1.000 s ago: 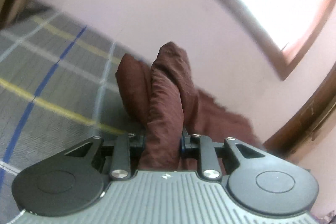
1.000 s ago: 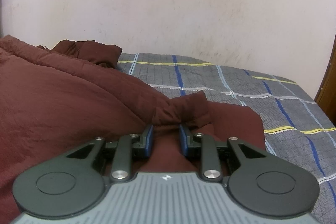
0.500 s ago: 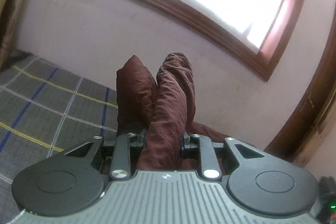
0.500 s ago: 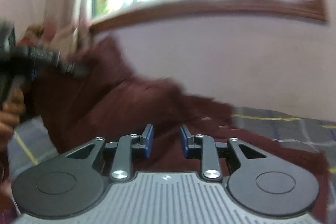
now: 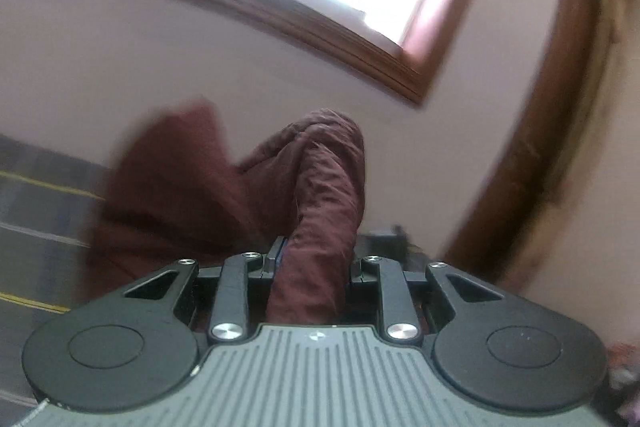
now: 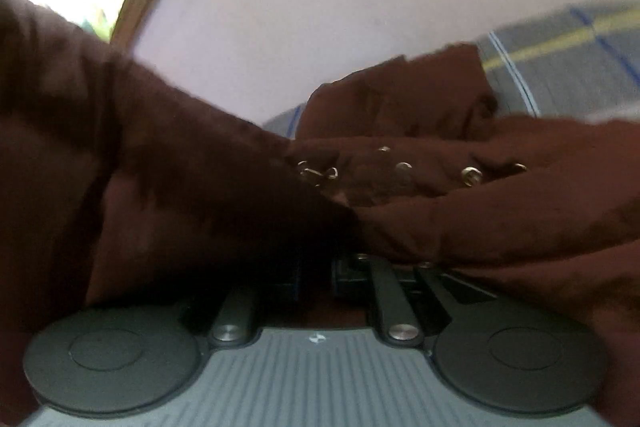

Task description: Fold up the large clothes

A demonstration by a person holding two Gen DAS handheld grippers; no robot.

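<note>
Nearest the left wrist camera, the left gripper has its fingers clamped on a rolled fold of the dark maroon crinkled-fabric garment, which rises upright between them and bends over at its top; a second, blurred lobe of the same cloth stands just to its left. Nearest the right wrist camera, the right gripper lies under draped folds of the garment; the cloth shadows its fingers, so whether they are parted or pinched on fabric cannot be told. A row of small metal snap fasteners shows along one edge of the garment beyond them. Farther off lies the grey plaid bed sheet with yellow and blue lines, then the pale pink wall and the brown wooden window frame.
</note>
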